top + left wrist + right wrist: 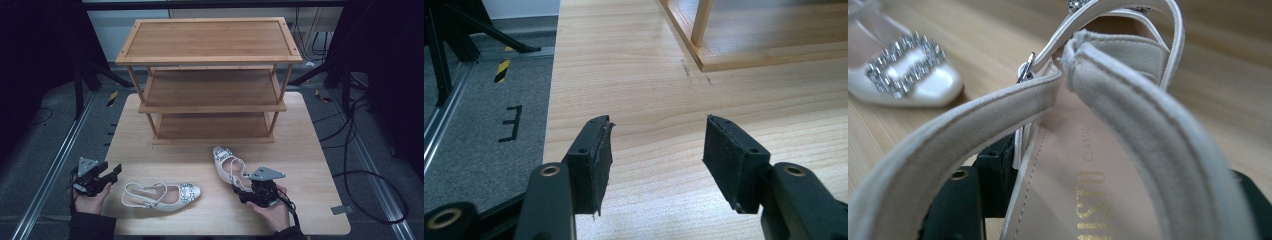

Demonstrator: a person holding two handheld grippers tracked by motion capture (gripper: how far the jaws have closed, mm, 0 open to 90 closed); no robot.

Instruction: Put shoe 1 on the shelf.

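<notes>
Currently, step in hand: right gripper (246,189) is taking the heel end of the right-hand slingback shoe (227,162); judged aim is to lift it onto the wooden shoe rack (210,55).
Right fingers: they reach in around the shoe's heel end, the black jaws half hidden under the sole and slingback strap (1128,85); whether the pads already press I cannot tell.
Left fingers: left gripper (656,150) stands moderately wide with nothing between the pads, over bare desk (634,60) at its left edge.
Gripped shoe, place: on the desk in front of the rack, toe with crystal buckle pointing at the bottom shelf.
Other shoe (161,195): lies on its side just right of the left gripper, toe towards the right hand.
Doing it well: clamp the stiff sole at the heel, not the soft strap, which would slip or bend.
Lift: keep the shoe level and raise it straight before moving to the rack.
Risk: a strap-only hold lets the toe swing and drop.
</notes>
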